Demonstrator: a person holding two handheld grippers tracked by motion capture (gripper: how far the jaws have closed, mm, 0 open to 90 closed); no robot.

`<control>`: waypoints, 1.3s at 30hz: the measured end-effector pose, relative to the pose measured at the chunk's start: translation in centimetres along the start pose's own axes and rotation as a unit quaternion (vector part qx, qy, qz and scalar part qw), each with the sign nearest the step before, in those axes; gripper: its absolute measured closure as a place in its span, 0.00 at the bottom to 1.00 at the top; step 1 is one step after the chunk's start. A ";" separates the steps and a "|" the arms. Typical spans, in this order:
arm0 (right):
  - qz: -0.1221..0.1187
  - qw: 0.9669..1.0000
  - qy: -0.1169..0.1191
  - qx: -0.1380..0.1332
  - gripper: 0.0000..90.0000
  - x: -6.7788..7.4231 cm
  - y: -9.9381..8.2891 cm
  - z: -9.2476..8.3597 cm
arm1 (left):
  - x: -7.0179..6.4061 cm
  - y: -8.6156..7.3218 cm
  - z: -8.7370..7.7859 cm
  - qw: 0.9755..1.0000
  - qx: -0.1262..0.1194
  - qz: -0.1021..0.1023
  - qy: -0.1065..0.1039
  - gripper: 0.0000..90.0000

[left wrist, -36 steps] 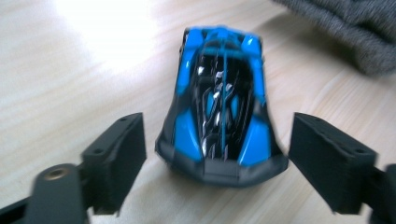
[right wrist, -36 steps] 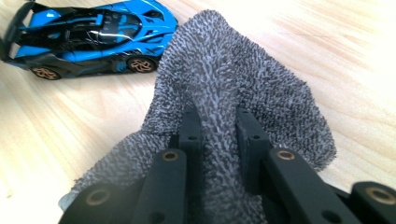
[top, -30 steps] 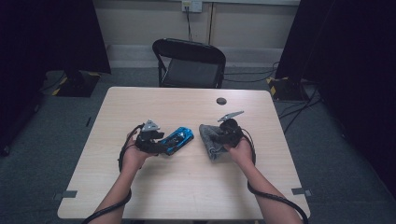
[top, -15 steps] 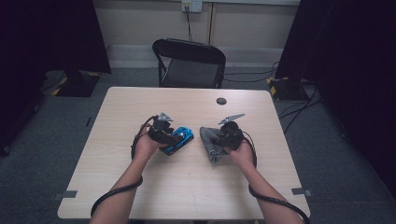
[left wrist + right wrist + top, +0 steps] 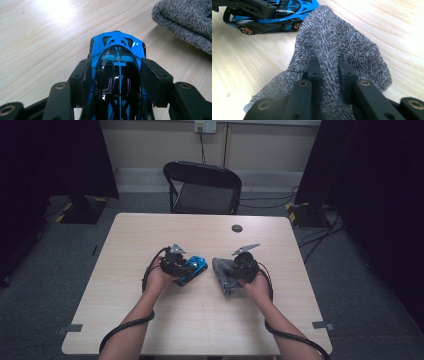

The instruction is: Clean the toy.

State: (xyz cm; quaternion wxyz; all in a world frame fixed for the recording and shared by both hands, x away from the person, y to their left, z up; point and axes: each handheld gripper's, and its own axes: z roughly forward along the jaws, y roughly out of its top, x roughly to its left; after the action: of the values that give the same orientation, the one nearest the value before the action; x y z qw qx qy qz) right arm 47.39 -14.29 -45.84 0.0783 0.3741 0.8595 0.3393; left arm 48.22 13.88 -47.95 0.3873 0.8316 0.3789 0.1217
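While the pale wooden counter [image 5: 200, 320] carries everything, a grey cloth [image 5: 223, 276] lies right of its middle, bunched, with a fold pinched between the tight fingers of the right gripper [image 5: 329, 65]. Just beside it to the left sits a blue and black toy car [image 5: 117, 67], wheels down; the left gripper [image 5: 117, 75] has just been closing, its fingers now pressing on the car's flanks.

Table [image 5: 150, 320]: pale wood-grain top, standing on the floor.
Floor [image 5: 60, 285]: grey carpet.
Chair [image 5: 204, 187]: black folding one, behind the table's far edge.
Wall [image 5: 150, 142]: cream, with a socket [image 5: 205, 125].
Curtains [image 5: 50, 155]: dark, at both sides.
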 end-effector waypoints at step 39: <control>0.005 1.000 0.008 0.006 0.84 0.9 0.2 1.9 | -0.4 1.7 0.9 0.999 0.028 0.034 -0.014 0.66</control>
State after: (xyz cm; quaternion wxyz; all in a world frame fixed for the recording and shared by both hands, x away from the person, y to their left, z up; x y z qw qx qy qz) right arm 47.63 -12.60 -47.02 0.0679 0.3762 0.8601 0.3378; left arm 49.30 12.40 -47.28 0.3653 0.8561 0.3479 0.1124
